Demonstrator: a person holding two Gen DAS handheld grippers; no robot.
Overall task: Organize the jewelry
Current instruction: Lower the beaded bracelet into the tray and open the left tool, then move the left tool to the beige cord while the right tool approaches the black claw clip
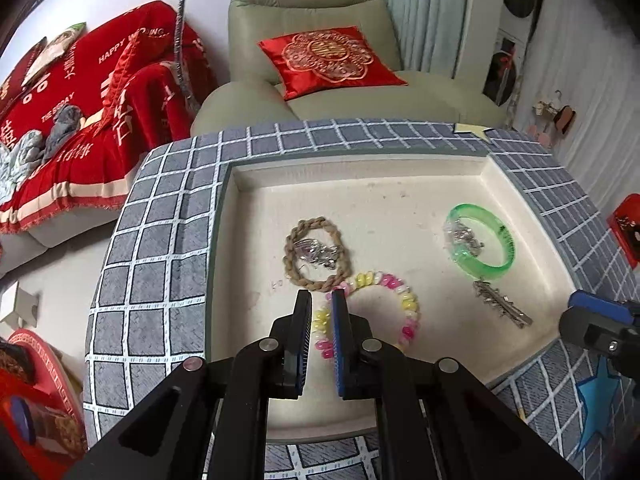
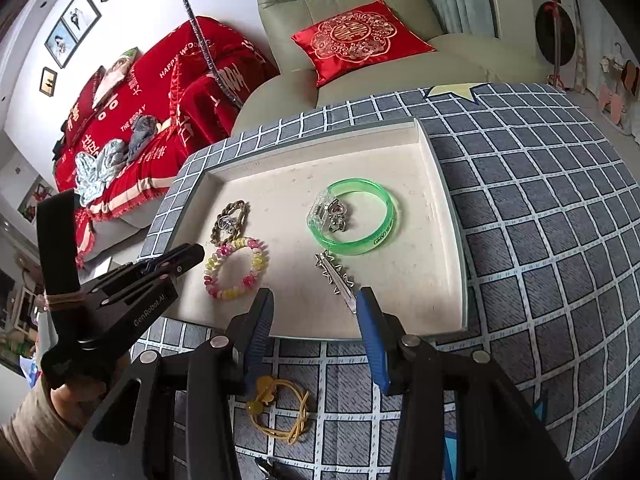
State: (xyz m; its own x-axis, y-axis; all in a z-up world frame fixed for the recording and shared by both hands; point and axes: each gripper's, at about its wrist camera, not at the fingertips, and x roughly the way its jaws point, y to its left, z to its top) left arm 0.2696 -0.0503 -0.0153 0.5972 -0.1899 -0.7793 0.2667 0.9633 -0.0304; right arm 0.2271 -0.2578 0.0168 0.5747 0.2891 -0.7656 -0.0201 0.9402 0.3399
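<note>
A cream tray (image 1: 248, 240) (image 2: 444, 240) on the checked cloth holds a braided rope bracelet (image 1: 316, 250) (image 2: 234, 220) with a silver piece inside, a pink-and-yellow bead bracelet (image 1: 408, 304) (image 2: 236, 268), a green bangle (image 1: 480, 240) (image 2: 356, 216) with silver charms, and a silver hair clip (image 1: 502, 304) (image 2: 336, 276). My left gripper (image 1: 322, 298) (image 2: 198, 250) hovers with a narrow gap over the bead bracelet's left side, holding nothing. My right gripper (image 2: 316, 300) (image 1: 588, 316) is open at the tray's near edge, by the clip's end. A yellow cord bracelet (image 2: 280, 412) lies on the cloth under it.
The table carries a grey checked cloth (image 1: 160, 240) (image 2: 540, 240) with a yellow star sticker (image 1: 472, 130) and a blue star sticker (image 1: 600, 404). A green armchair with a red cushion (image 1: 328, 60) and a red-covered sofa (image 1: 80, 120) stand behind.
</note>
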